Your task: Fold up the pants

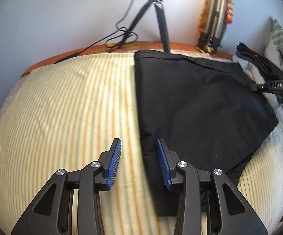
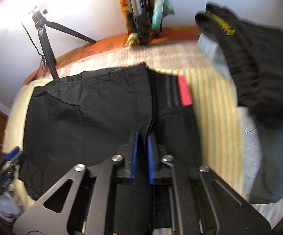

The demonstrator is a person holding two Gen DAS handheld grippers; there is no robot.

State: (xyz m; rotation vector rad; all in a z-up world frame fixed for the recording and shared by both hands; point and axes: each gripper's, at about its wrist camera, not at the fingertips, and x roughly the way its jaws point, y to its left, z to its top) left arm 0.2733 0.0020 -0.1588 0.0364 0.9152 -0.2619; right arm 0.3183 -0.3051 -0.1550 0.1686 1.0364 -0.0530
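Observation:
Black pants [image 1: 200, 101] lie folded on a yellow striped bedspread [image 1: 63, 117]. My left gripper [image 1: 138, 146] is open, its jaws astride the pants' left folded edge near the front, holding nothing. In the right wrist view the pants [image 2: 82, 117] show a waistband with a pink tag [image 2: 184, 92]. My right gripper [image 2: 142, 137] is shut on a fold of the pants' fabric near the waistband. The right gripper also shows in the left wrist view [image 1: 258, 87] at the pants' right edge.
A black tripod [image 1: 161, 19] with a cable stands at the bed's far edge by the wall. A bundle of poles and cloth [image 1: 217, 19] leans on the wall. A pile of dark clothes [image 2: 258, 62] lies at the right on grey fabric.

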